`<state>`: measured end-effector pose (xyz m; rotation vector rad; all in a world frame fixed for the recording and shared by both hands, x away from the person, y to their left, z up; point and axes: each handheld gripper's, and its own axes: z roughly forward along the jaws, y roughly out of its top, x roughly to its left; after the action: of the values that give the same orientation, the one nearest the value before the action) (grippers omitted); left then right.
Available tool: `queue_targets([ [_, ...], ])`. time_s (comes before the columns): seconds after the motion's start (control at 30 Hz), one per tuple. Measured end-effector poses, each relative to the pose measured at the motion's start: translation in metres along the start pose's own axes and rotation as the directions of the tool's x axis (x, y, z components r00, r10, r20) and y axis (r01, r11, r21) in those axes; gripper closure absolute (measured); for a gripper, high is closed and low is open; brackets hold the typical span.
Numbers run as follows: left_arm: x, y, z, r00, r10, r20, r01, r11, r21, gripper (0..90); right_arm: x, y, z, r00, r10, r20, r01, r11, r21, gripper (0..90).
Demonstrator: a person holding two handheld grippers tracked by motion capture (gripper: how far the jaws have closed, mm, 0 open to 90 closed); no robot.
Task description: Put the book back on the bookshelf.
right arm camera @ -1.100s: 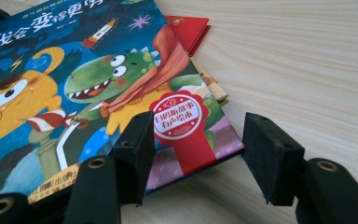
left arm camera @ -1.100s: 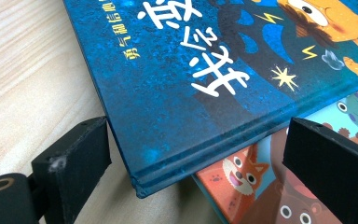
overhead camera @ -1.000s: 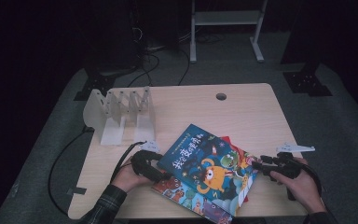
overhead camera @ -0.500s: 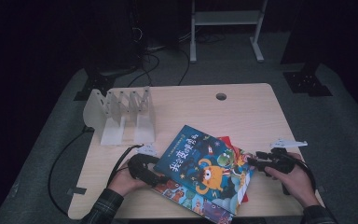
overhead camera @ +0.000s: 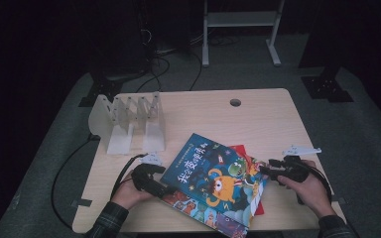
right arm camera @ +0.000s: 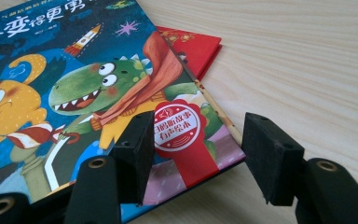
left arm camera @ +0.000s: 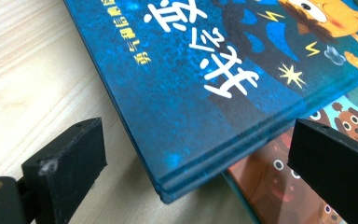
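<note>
Blue book: top of a stack at the table's near edge, lying askew over a picture book and a red book.

Left gripper: jaws wide, straddling the blue book's near corner without touching it.

Right gripper: jaws wide, one over the cover, one past its edge.

White rack: far left, well apart.

Far right tabletop: bare wood.
</note>
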<state>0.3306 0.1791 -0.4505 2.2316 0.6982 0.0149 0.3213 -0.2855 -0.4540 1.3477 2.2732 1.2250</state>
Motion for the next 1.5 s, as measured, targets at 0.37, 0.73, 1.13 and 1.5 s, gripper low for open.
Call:
queue_targets([
  [0.37, 0.006, -0.002, -0.006, 0.9992, -0.026, -0.029, 0.026, 0.9994, -0.021, 1.2, 0.008, 0.008, 0.01, 0.9993, -0.036, -0.007, 0.036, 0.999, 0.012, 43.5],
  [0.73, 0.001, -0.005, -0.01, 0.9998, -0.019, 0.0, 0.019, 0.9996, -0.023, 1.1, 0.015, 0.016, 0.019, 0.9972, -0.074, -0.01, 0.074, 0.997, 0.02, 43.4],
  [1.13, -0.007, -0.012, -0.017, 0.9998, -0.021, -0.003, 0.021, 0.9995, -0.026, 1.1, 0.027, 0.028, 0.035, 0.9928, -0.117, -0.025, 0.117, 0.993, 0.018, 44.2],
  [1.5, -0.011, -0.018, -0.021, 0.9998, -0.019, -0.009, 0.019, 0.9995, -0.024, 1.1, 0.018, 0.012, 0.014, 0.9968, -0.079, 0.005, 0.079, 0.997, 0.023, 41.6],
])
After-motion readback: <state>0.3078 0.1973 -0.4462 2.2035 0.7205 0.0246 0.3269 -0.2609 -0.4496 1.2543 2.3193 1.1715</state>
